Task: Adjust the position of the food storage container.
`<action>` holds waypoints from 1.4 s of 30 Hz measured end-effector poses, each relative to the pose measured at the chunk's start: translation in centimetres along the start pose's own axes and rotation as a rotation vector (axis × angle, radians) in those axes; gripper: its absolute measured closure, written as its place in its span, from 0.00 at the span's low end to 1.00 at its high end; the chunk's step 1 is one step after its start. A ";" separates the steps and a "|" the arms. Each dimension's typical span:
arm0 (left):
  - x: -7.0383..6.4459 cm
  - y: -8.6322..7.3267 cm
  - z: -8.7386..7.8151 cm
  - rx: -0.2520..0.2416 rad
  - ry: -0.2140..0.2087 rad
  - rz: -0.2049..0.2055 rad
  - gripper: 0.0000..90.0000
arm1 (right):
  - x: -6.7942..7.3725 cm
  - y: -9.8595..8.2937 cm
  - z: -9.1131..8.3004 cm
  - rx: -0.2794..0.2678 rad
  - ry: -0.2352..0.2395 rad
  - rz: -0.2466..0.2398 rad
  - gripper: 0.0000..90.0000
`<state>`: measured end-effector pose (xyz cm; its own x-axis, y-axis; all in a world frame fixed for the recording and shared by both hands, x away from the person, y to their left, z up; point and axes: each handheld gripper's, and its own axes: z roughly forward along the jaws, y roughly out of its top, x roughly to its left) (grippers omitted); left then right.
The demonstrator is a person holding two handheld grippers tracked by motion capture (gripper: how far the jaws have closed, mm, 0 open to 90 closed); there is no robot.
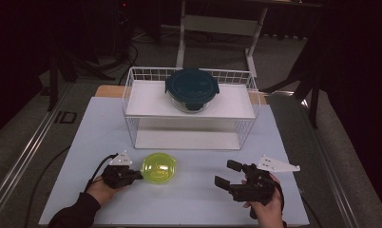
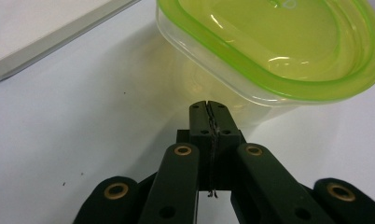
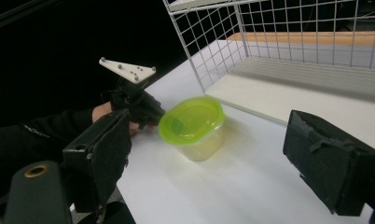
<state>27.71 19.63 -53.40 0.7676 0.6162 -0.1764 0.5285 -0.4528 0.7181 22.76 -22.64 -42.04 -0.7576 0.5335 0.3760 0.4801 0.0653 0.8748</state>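
White table (image 1: pixel 189 199), green-lidded container (image 1: pixel 158 167) just beside closed left hand-held gripper (image 1: pixel 138 176)

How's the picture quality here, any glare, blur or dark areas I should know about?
High view: the table is lit, its surroundings dark. Left gripper view: glare streaks on the green lid, sharp jaws on the left gripper. Right gripper view: the near jaws of the right gripper are soft, and the left background is black.
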 end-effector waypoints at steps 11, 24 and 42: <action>1.2 0.5 -0.3 -0.032 0.020 -0.064 1.00 | 0.0 0.0 -0.1 -0.005 -0.002 0.000 0.16; -1.1 1.7 1.8 -0.003 -0.044 -0.021 1.00 | 0.0 -0.1 -0.2 -0.006 0.000 0.000 0.16; -3.3 4.3 5.8 0.039 -0.090 0.025 1.00 | -0.2 -0.3 -0.4 -0.002 -0.010 0.005 0.16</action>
<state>29.50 11.92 -53.61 0.8092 0.5449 -0.2199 0.5213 -0.4929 0.6966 22.58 -23.15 -42.29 -0.7506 0.5423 0.3776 0.4834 0.0610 0.8733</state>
